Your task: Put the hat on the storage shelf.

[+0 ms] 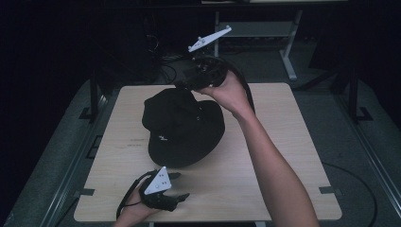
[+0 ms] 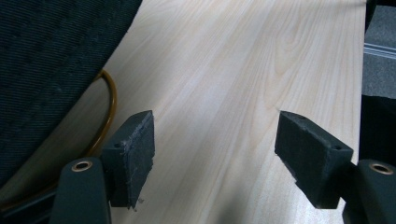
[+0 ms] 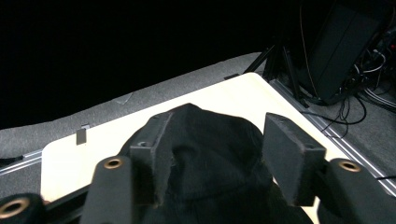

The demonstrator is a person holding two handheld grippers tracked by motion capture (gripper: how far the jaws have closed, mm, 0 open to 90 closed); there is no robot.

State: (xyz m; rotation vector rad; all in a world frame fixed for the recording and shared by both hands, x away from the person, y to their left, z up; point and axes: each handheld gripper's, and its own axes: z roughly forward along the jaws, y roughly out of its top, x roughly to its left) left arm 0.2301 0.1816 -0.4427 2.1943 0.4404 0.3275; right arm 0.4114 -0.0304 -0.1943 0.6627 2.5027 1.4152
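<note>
While the left tool rests low at the near edge of the pale wooden surface, its jaws stand wide apart with nothing between them. In the left gripper view the two black pads frame bare wood grain, and the brim of the black bucket hat lies just off to the side of the left pad, with a thin amber cord curving out from under the brim toward that pad. From above, the hat sits just beyond this tool, near but not touching it.

Beyond the hat, the right tool is held in the person's right hand, raised over the far part of the surface and tilted down toward the crown. In the right gripper view the crown of the hat bulges up between the two jaws, which are spread about as wide as the peak of cloth; the dark fabric lies against the inner face of the left pad, and whether the other pad touches it I cannot tell. The hat's brim spreads flat on the surface below this tool.
</note>
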